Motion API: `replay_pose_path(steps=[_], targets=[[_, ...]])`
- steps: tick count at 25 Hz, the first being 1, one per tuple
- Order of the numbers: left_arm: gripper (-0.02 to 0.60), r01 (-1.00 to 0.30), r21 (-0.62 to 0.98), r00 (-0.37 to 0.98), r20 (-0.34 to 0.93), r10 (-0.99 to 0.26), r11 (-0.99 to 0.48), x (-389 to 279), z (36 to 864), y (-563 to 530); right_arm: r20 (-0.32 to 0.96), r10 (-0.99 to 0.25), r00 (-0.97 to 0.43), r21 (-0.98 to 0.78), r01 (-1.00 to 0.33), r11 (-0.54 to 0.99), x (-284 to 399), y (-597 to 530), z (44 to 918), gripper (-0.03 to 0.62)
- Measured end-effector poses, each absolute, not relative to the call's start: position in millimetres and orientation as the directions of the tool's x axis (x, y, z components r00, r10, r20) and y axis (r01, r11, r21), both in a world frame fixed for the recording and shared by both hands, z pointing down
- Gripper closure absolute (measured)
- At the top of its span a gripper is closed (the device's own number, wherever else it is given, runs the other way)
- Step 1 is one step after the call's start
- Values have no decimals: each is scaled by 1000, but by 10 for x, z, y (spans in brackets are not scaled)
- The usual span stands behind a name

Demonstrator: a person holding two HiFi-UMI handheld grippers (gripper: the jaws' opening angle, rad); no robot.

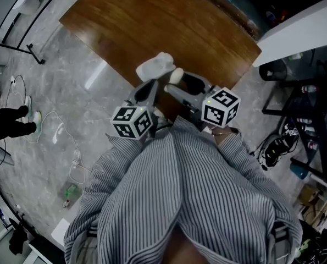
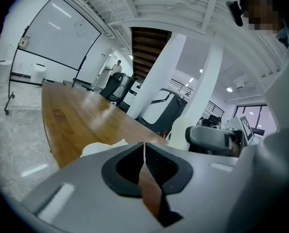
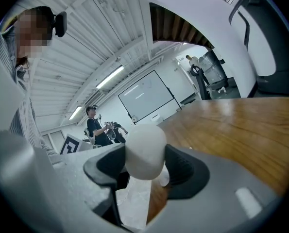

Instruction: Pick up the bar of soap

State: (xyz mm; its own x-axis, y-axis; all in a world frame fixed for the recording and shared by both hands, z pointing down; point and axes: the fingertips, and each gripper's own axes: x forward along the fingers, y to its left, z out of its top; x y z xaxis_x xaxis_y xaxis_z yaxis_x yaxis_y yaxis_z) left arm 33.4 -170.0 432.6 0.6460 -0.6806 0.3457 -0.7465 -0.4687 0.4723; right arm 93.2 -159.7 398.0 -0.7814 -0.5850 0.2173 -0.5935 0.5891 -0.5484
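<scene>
My right gripper is squeezing the white, smooth, rounded bar of soap. One dark pad pushes on each side so the soap cannot slip out. I think the soap is up in the air, just over the near edge of the long brown wooden table, because I can see the table edge and the grey floor under it. The soap shows me a round end, like the tip of an egg. So I think its long way runs straight ahead, the same way the jaws point, but I cannot be sure. From the head view, the soap pokes out a little past the jaw tips, toward the far side of the table. My left gripper is pressed closed with nothing in it. It hangs close beside the right one, out of the way. A white crumpled cloth-like thing lies on the table just past both grippers, and I think the soap is not touching it.
</scene>
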Motion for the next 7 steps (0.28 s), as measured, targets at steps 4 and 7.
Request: replay_pose_path(steps=[4, 7], targets=[[568, -742, 471, 654, 352, -669, -477, 351, 4331, -1689, 220, -577, -787, -547, -589, 595, 907, -1621, 3994, 342], [569, -743, 462, 655, 356, -666, -484, 354, 4328, -1685, 220, -575, -788, -550, -587, 594, 891, -1642, 4003, 342]])
